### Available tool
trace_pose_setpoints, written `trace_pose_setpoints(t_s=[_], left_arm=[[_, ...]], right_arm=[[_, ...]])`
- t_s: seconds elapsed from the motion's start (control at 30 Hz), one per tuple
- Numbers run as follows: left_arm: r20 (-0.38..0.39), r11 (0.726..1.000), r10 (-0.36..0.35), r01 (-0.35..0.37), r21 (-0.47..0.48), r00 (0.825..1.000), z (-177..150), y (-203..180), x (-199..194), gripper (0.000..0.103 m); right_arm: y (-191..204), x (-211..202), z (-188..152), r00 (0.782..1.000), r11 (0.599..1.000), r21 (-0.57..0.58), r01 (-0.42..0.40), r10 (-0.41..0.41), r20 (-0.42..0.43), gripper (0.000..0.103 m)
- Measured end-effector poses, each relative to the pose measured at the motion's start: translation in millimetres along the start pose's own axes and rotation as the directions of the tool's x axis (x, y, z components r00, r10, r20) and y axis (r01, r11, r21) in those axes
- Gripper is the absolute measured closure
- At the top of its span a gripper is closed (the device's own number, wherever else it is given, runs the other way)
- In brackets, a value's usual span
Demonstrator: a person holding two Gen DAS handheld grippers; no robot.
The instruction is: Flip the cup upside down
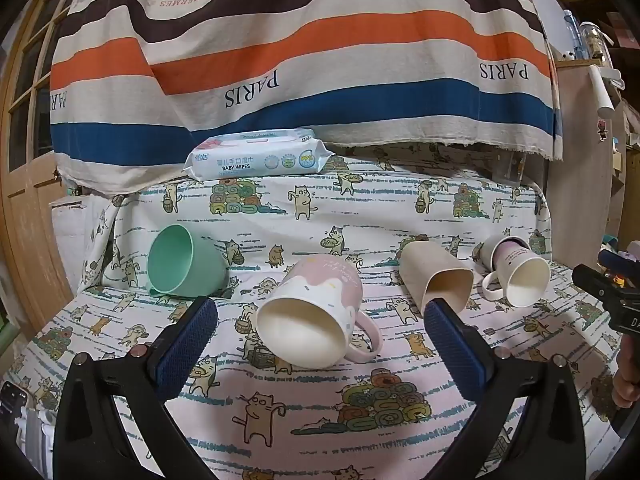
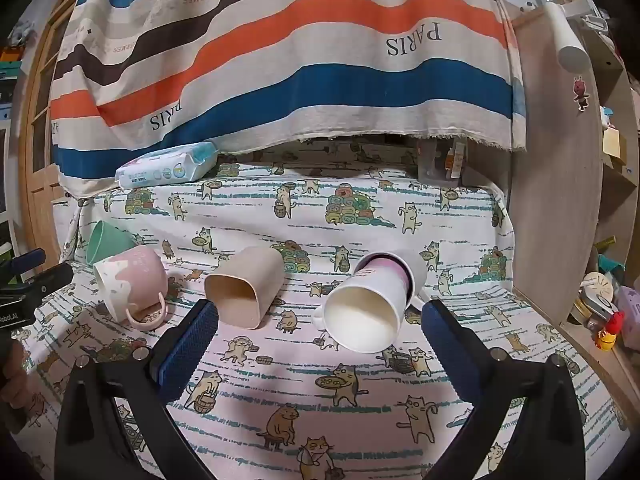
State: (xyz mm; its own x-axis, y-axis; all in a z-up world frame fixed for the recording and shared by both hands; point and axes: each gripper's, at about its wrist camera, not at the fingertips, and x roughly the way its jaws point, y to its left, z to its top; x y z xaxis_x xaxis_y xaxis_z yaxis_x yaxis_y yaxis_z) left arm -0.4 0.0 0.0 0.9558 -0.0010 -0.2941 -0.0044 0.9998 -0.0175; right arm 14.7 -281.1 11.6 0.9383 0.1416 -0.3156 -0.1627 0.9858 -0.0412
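Several cups lie on their sides on the cat-print cloth, mouths toward me. In the left wrist view: a green cup [image 1: 182, 260], a pink-and-white mug [image 1: 312, 314], a beige cup [image 1: 436, 276], a white-and-purple mug [image 1: 516, 272]. My left gripper [image 1: 320, 312] is open, its fingers either side of the pink mug, not touching it. In the right wrist view my right gripper [image 2: 320, 316] is open, with the white-and-purple mug [image 2: 370, 306] between the fingertips and the beige cup [image 2: 244, 286] by the left finger. The pink mug [image 2: 132, 280] and green cup [image 2: 106, 240] lie further left.
A pack of baby wipes [image 1: 258, 156] lies at the back under a hanging striped cloth [image 1: 304, 52]. A wooden shelf [image 2: 560, 200] with small items stands on the right. A wooden door [image 1: 24, 160] is on the left. The other gripper's body [image 1: 608, 292] shows at the right edge.
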Motion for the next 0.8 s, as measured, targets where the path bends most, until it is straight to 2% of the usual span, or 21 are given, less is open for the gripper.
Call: trace_pose_setpoints(t_s=[0.8], left_arm=[[-0.006, 1.000, 0.008, -0.008, -0.002, 1.000, 1.8, 3.6, 0.1, 0.000]], right_arm=[[0.6, 0.2, -0.7, 1.000, 1.000, -0.010, 0.002, -0.002, -0.005, 0.001]])
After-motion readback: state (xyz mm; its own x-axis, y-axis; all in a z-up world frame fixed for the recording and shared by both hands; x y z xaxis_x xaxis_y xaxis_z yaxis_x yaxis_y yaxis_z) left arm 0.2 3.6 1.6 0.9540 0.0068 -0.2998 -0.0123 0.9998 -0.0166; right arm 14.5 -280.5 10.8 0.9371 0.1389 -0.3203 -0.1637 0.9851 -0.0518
